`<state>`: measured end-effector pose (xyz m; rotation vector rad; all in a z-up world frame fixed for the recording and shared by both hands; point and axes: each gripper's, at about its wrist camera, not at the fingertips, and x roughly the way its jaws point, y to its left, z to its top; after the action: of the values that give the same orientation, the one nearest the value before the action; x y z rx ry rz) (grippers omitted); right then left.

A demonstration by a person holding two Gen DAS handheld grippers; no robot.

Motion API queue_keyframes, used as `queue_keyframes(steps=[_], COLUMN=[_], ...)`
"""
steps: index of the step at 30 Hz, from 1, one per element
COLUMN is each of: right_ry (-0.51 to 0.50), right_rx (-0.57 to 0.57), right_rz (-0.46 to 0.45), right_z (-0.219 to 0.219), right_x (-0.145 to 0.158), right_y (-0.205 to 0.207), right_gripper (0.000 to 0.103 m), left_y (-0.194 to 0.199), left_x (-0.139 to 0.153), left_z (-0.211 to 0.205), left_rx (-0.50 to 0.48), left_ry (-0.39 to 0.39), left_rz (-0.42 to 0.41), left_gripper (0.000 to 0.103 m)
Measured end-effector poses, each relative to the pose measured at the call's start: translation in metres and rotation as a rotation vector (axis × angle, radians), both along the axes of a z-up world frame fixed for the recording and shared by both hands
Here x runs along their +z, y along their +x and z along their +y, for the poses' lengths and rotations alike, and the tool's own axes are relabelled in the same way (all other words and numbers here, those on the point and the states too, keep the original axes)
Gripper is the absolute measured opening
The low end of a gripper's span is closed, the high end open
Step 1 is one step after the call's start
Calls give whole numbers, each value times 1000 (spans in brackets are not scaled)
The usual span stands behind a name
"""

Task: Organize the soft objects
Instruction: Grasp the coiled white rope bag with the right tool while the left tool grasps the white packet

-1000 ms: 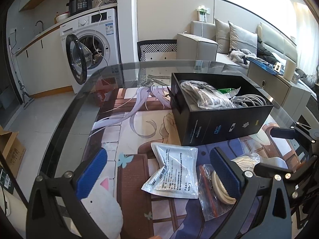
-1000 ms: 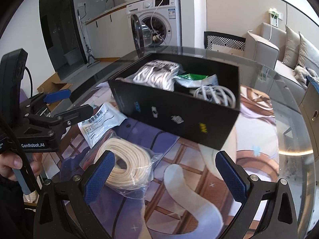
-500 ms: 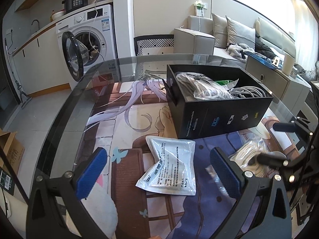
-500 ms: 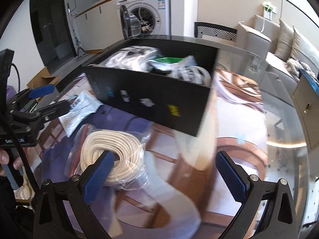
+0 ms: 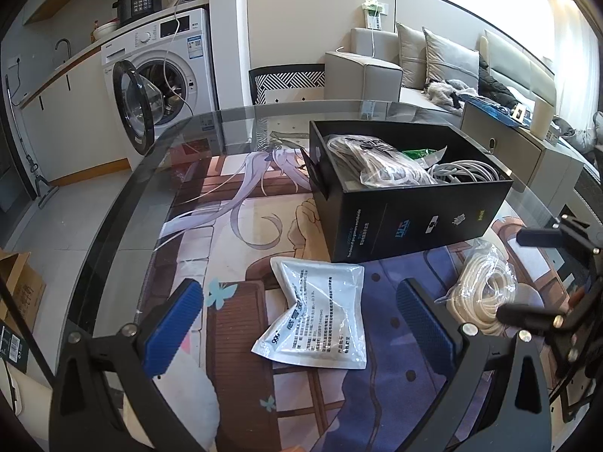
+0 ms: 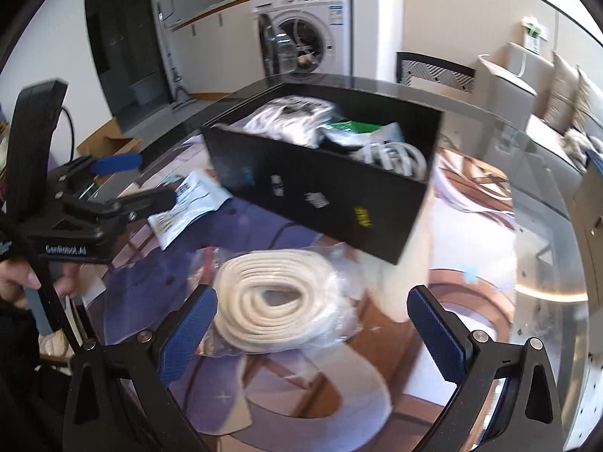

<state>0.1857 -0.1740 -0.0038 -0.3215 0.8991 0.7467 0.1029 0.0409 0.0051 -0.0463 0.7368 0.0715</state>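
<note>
On the desk [image 5: 113, 226], in front of the box [image 6: 320, 196], I see the bagged rope coil [image 6: 279, 301] lying flat on the printed mat [image 5: 233, 248], right between the spread fingers of my right tool [image 6: 312, 335], which grips nothing. To the coil's left lies the white pouch [image 5: 320, 316], just beside the box's front corner. My left tool [image 5: 297, 335] hangs above that pouch, fingers wide apart and empty. The box holds more bagged cables [image 5: 380, 162] and a green packet [image 5: 422, 153]. Beyond the desk stand a washer [image 5: 162, 79] with its door open, a chair [image 5: 288, 83] and a sofa [image 5: 433, 64].
</note>
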Motion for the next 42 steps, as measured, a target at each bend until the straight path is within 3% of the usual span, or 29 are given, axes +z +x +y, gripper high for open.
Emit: queue_keyframes(steps=[15,31,38,42], right_ry=[-68,-84,-66,-59], right_rx=[64,49,76,85], right_rz=[21,7,-4,-7], right_z=[34,40,33,29], right_x=[-26,-29,-24,-22], right_y=[-8,-9,-11,-12], right_gripper=[102,102,74,64], left_y=[0,-1,0,-1], left_x=[0,-2,-5,-6], left_z=[0,1,0,0], left_rx=[-1,-2,-3,-5], left_ry=[-2,-2,-1,2], left_rz=[0,2,7,10], left_gripper=[103,103,103,103])
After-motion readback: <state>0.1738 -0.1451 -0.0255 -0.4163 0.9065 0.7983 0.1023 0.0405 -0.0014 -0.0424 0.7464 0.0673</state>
